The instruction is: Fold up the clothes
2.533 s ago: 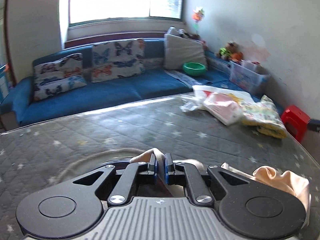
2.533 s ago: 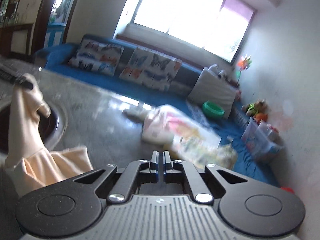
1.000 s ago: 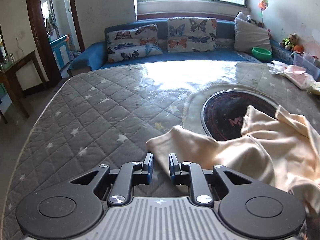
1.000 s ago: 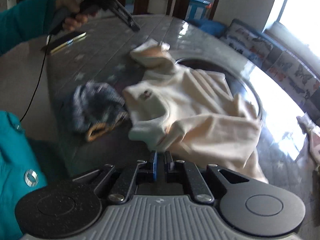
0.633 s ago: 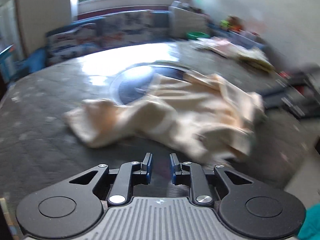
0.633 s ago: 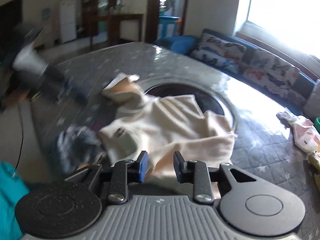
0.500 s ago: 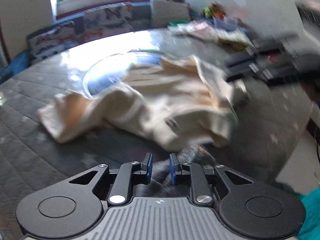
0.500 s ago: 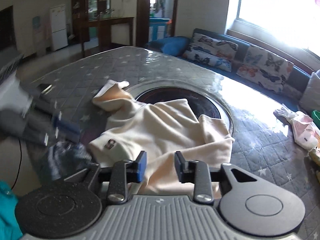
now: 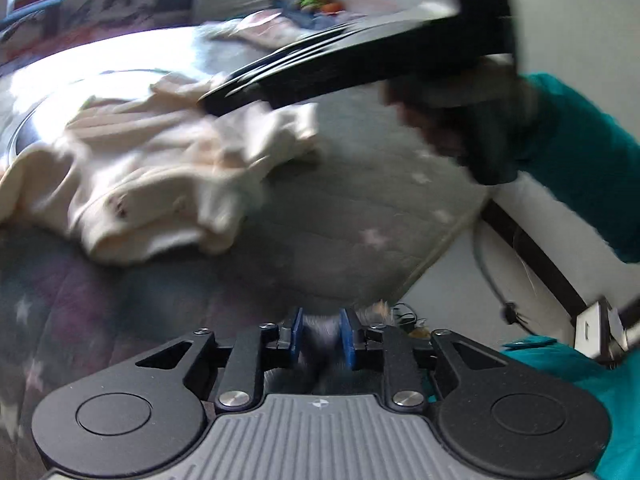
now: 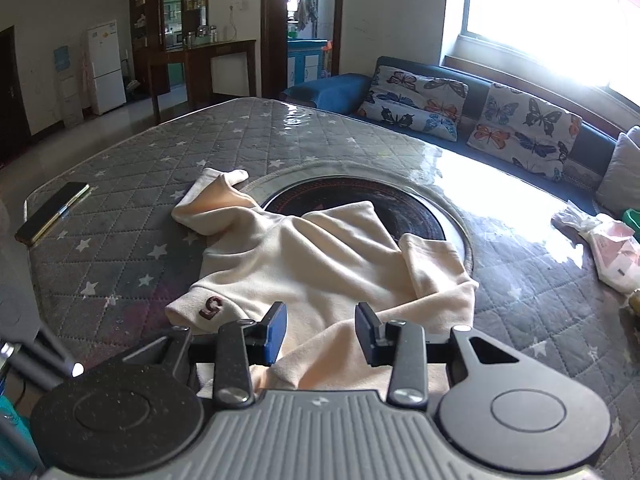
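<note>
1. Two views, taken in turn. Left wrist view, heavily blurred: the left gripper [image 9: 320,338] sits at the lower centre. Its fingers are opening, with dark grey-blue fabric [image 9: 320,356] between the blue pads; whether the pads press on it cannot be told.
2. The cream garment [image 9: 160,168] lies crumpled in the left half of the frame on the grey quilted worktop [image 9: 360,220].
3. A hand in a teal sleeve [image 9: 576,168] at the upper right holds the other gripper, blurred.
4. Right wrist view, sharp: the right gripper [image 10: 321,336] at the lower centre has its fingers parted, above the garment's [image 10: 320,264] near edge and gripping nothing.
5. The garment spreads across the frame centre, partly over a dark round inset [image 10: 360,200].
6. A phone [image 10: 52,212] lies at the left worktop edge.
</note>
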